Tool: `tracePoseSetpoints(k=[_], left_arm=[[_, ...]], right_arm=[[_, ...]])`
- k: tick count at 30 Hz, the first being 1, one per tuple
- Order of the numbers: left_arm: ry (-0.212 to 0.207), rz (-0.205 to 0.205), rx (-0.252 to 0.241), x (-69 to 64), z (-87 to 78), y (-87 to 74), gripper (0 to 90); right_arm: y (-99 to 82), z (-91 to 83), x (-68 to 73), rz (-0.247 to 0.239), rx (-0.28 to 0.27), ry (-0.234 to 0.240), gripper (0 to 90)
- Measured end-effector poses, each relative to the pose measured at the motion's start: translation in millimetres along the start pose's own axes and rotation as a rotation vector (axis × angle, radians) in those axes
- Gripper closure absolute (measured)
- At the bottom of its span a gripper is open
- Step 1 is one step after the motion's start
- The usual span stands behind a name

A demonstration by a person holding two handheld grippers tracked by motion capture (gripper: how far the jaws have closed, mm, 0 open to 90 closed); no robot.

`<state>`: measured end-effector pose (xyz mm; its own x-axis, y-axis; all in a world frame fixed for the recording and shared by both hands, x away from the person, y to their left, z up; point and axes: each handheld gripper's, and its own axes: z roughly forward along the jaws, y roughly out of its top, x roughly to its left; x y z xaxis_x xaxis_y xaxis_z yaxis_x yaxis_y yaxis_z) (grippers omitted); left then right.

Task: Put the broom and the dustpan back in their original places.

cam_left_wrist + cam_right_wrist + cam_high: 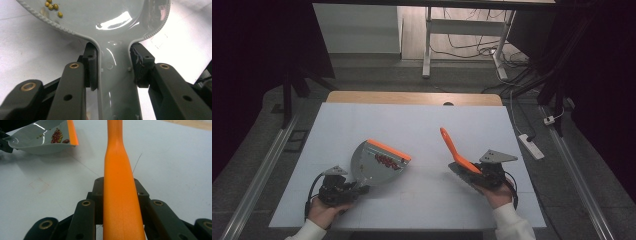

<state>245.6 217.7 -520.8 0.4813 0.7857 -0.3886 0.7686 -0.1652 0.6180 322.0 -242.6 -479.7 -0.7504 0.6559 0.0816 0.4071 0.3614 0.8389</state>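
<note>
A grey dustpan point(369, 170) with an orange front lip point(389, 149) is held just above the white table, at the left. My left gripper point(354, 190) is shut on its grey handle point(115, 75), one pad on each side. Small red beans point(386, 160) lie heaped near the lip, and a few yellow-green beans point(52, 7) lie farther back in the dustpan point(105, 15). My right gripper point(472, 172) is shut on a long orange handle point(452, 147) that slants up and to the left. The orange handle point(118, 182) runs between my right gripper's point(118, 192) jaws, with the dustpan point(37, 140) beyond.
A white sheet covers the table point(412, 125), with a wooden strip point(412, 97) bare at the far edge. A white power strip point(532, 146) lies on the floor to the right. A white desk frame point(428, 45) and cables stand beyond the table.
</note>
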Motion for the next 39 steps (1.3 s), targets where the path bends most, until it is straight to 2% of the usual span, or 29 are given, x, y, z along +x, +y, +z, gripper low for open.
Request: tracePoseSetpoints(k=[13,17,29,39], left_arm=[[0.059,-0.077,-0.038,4.9,-2.9,-4.5,61.3],[0.096,-0.101,-0.045,6.1,-3.1,-6.6,61.3],[0.212,-0.202,-0.089,6.7,0.2,-7.6,61.3],[0.252,-0.278,-0.087,11.3,5.3,-8.0,61.3]], right_arm=[[-6.4,-6.4,4.9,0.046,0.023,0.005,70.3],[-10.2,-9.0,4.4,0.074,0.033,0.005,70.3],[-17.5,-11.7,6.3,0.113,0.059,0.011,70.3],[-24.1,-6.0,-1.7,0.163,0.106,0.015,70.3]])
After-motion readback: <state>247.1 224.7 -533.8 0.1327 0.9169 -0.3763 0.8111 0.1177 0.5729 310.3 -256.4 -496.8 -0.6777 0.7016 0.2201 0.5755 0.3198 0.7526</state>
